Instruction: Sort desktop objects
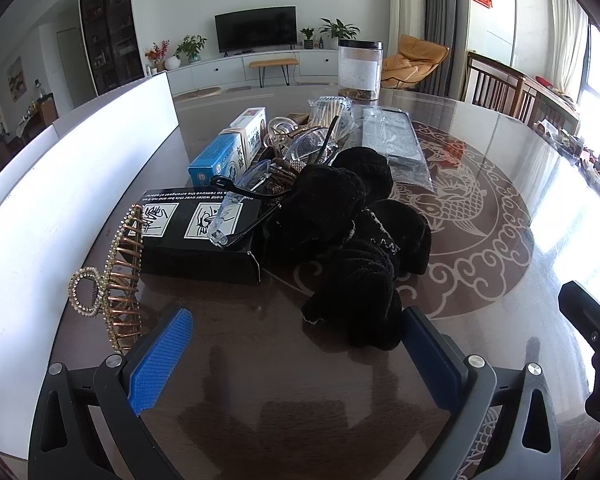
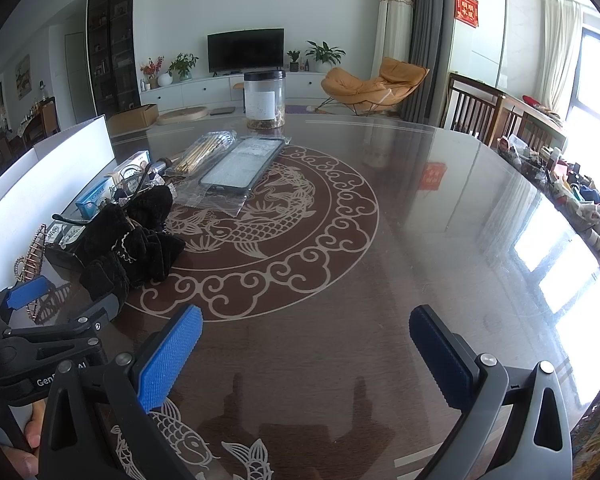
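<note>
On the dark glossy tabletop (image 2: 440, 240) with its pale fish-and-cloud inlay, both my grippers hover low with nothing in them. Left gripper (image 1: 296, 344): jaws wide apart, blue pads (image 1: 160, 360) facing bare wood. Right gripper (image 2: 306, 354): jaws likewise spread, nothing between them; well apart from the clutter, over the near side of the inlay.

Clutter sits in a heap at the left side of the tabletop, ahead of the left gripper:
- black velvet scrunchies (image 1: 352, 232), several piled together, the nearest one just beside the left gripper's right finger
- black box (image 1: 200, 236) with white pictograms, lying flat, touching the scrunchies on its right
- clear glasses (image 1: 236, 204) resting across the box top, one temple reaching toward the scrunchies
- gold toothed hair comb (image 1: 120, 276) with a rhinestone loop, standing on edge just left of the box, near the left gripper's left finger
- blue and white medicine boxes (image 1: 228, 148) behind the black box
- second pair of glasses and a clear ring-shaped item in the middle of the heap; too tangled to separate
- bag of wooden sticks (image 2: 204, 152) and a bagged phone case (image 2: 244, 168) lying side by side further back
- clear jar (image 2: 265, 98) with dark lid, upright at the far edge, some brown contents at the bottom

White panels (image 1: 80, 152) stand along the left edge of the tabletop.

A hand shows at the lower left of the right wrist view, holding the left gripper's handle
</note>
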Available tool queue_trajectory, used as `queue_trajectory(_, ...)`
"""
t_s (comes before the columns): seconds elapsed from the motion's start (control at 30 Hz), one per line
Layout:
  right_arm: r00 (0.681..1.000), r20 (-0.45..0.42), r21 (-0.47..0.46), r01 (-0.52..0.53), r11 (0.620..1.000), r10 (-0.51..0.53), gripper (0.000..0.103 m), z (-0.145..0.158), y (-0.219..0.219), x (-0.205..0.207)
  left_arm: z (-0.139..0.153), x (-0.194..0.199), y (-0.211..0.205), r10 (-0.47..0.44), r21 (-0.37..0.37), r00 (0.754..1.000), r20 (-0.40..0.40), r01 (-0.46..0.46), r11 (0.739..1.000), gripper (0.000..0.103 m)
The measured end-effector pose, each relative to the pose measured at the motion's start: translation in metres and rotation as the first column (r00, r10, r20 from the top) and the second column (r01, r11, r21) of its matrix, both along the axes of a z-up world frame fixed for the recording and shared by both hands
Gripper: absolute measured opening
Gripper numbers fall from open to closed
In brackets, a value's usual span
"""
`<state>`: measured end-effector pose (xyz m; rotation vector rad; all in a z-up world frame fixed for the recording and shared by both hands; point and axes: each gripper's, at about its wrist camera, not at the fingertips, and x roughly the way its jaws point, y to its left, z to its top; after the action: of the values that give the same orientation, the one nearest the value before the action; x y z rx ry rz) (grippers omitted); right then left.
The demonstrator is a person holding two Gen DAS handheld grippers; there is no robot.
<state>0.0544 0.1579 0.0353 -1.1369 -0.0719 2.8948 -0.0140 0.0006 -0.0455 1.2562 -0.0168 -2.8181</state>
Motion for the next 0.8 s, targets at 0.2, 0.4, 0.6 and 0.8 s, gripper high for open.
queue_trajectory(0.2, 1.000, -0.005, -0.015, -0.001, 1.000, 0.001, 0.103, 0.003, 0.002, 0.001, -0.002, -0.003, 0.005, -0.003, -0.027, 1.000, 0.024, 0.003, 1.000, 0.103)
queue_trajectory(0.4, 1.000, 0.022, -0.040, 0.002, 0.999, -0.001, 0.103, -0.002, 0.006, -0.002, -0.006, -0.006, 0.011, -0.026, -0.072, 0.998, 0.058, 0.030, 0.997, 0.103)
queue_trajectory(0.6, 0.999, 0.050, -0.052, 0.015, 0.999, -0.012, 0.103, -0.009, 0.009, -0.006, -0.008, -0.008, 0.013, -0.041, -0.076, 0.996, 0.075, 0.047, 0.996, 0.103)
queue_trajectory(0.8, 0.997, 0.081, -0.057, 0.024, 0.998, -0.019, 0.103, -0.013, 0.011, -0.008, -0.012, -0.015, -0.001, -0.041, 0.042, 0.992, 0.117, 0.036, 0.998, 0.103)
